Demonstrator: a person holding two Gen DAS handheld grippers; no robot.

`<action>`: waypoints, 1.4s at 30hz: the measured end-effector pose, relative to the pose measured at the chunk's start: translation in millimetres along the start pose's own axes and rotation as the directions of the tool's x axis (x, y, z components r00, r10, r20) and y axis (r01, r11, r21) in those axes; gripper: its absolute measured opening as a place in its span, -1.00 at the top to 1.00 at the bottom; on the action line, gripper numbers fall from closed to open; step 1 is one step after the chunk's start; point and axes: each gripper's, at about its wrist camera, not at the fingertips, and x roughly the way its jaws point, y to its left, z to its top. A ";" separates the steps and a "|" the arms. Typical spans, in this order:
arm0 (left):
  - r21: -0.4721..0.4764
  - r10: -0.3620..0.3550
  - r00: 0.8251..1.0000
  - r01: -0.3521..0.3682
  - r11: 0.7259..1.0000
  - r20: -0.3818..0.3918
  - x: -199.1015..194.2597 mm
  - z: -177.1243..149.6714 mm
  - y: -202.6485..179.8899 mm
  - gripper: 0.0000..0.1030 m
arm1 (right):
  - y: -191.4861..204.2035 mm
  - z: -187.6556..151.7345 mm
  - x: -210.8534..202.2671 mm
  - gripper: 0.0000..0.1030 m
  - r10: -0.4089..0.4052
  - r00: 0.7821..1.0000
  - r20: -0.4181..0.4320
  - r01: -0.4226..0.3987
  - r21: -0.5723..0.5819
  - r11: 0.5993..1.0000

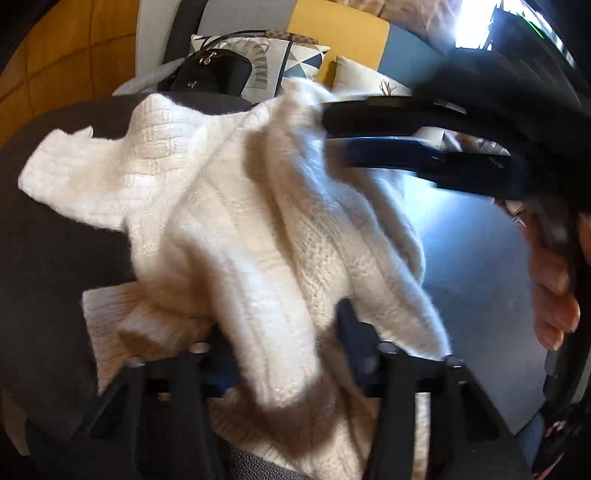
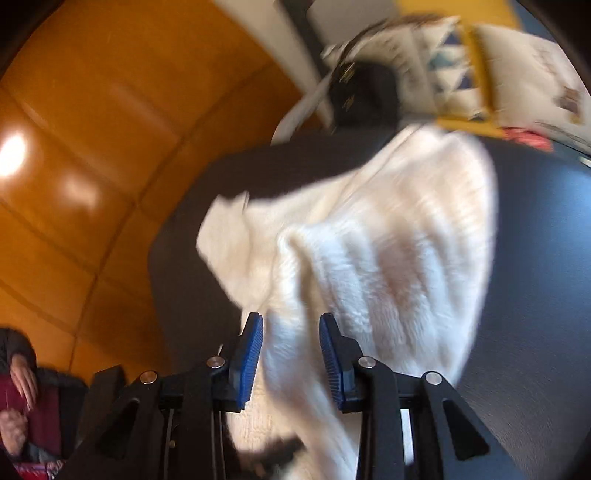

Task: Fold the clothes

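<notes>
Knitwear fills the near field: a cream sweater is bunched on the dark bench and is pinched between the pads of the left tongs. The right tongs are seen part open, with a fold of the sweater lying between the blue pads; a firm grip cannot be told. Farther back, a black bag and patterned cushions are seen.

A dark table fronts orange panelled wall, patterned cushions and a bright window.
</notes>
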 end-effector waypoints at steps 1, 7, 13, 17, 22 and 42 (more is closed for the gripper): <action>-0.008 -0.013 1.000 0.013 1.000 0.001 -0.5 -0.1 3.4 0.34 | -5.8 -6.3 -16.7 0.39 0.002 0.999 0.049 -0.003 0.027 1.000; -0.015 -0.036 0.999 0.036 0.999 -0.004 -1.2 -0.9 11.1 0.46 | -47.8 -53.2 -71.1 0.32 -0.197 0.964 0.178 0.167 0.170 0.971; -0.033 -0.051 0.999 0.051 0.998 -0.016 -2.6 -0.1 18.1 0.50 | -65.6 -93.7 -40.8 0.26 -0.228 0.973 0.042 0.219 0.157 0.963; -0.034 -0.058 0.998 0.058 0.998 -0.015 -2.1 3.9 19.3 0.50 | -57.3 -97.0 -14.9 0.26 -0.208 0.977 0.045 0.198 0.157 0.967; -0.037 -0.062 0.998 0.062 0.997 -0.004 -6.0 3.3 20.0 0.50 | -50.3 -88.1 -0.3 0.56 -0.295 0.950 0.106 0.272 0.186 0.944; 0.095 0.072 0.997 -0.074 0.993 0.024 31.3 45.0 12.1 0.16 | -9.8 -61.0 -132.3 0.90 -0.422 0.789 0.447 0.380 0.184 0.906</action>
